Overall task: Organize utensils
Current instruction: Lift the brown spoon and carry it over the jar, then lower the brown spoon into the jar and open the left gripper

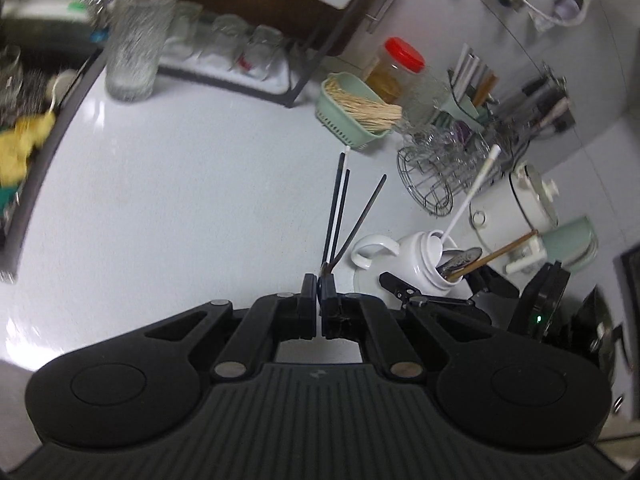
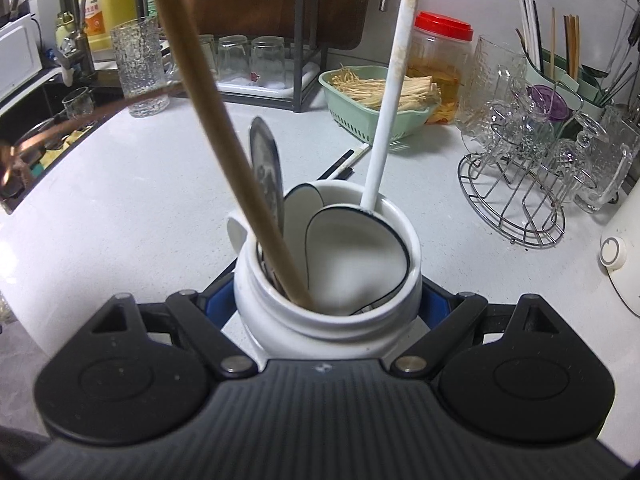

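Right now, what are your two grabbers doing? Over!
Left gripper shut on chopsticks, tips fanned above the counter. Right gripper clamped around white utensil jar, holding spoons and ladles. Green basket sits beyond the chopstick tips.

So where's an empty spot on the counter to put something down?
The bare counter runs wide between the tall glass, the green basket and the left gripper, which holds chopsticks. It is crowded on the right, around the wire rack and white jar that the right gripper grips.
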Available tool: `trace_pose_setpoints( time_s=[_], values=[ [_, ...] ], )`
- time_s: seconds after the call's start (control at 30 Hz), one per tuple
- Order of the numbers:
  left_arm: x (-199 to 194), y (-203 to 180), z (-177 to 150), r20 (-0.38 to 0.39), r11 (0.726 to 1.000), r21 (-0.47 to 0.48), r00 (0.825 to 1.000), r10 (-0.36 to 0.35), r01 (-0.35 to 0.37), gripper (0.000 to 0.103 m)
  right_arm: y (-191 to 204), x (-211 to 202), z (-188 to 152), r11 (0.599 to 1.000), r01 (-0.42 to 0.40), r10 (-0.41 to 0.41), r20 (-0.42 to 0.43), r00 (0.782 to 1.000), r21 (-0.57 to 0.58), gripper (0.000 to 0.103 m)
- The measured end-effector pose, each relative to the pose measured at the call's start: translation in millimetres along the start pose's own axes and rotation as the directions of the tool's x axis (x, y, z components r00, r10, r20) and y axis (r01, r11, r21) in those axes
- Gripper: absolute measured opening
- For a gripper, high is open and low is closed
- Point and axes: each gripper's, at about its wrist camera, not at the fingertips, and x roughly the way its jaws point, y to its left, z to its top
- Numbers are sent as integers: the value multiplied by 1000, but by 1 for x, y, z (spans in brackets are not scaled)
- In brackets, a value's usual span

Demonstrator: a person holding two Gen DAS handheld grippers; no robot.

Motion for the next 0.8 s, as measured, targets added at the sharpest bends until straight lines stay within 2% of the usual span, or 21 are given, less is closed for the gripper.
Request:
trace_pose_setpoints(
  time_s=[0.1, 0.27, 0.4, 0.57, 0.67, 0.8],
  values=[
    [-9, -18, 17, -40, 996, 86, 999, 9, -5, 2, -2, 0, 0, 1000, -16, 16, 3, 1000, -17, 92],
    [-23, -57, 42, -111, 967, 252, 992, 62, -33, 2, -5, 2, 2, 998, -42, 42, 0, 999, -48, 92],
    [-28, -92, 59, -146, 919, 389, 980, 135, -69, 2, -7, 2, 2, 995, -67, 66, -3, 998, -74, 92],
    [-25, -124, 76, -191, 859, 504, 957, 217, -94, 2, -10, 0, -1, 989, -101, 102, 9, 995, -112, 92],
    [-16, -141, 83, -224, 841, 535, 946, 236, -83, 2, -10, 0, -2, 984, -118, 121, 14, 993, -133, 92],
    [-2, -165, 91, -228, 800, 594, 937, 265, -82, 2, -12, -1, -3, 979, -136, 140, 16, 990, -152, 92]
  ],
)
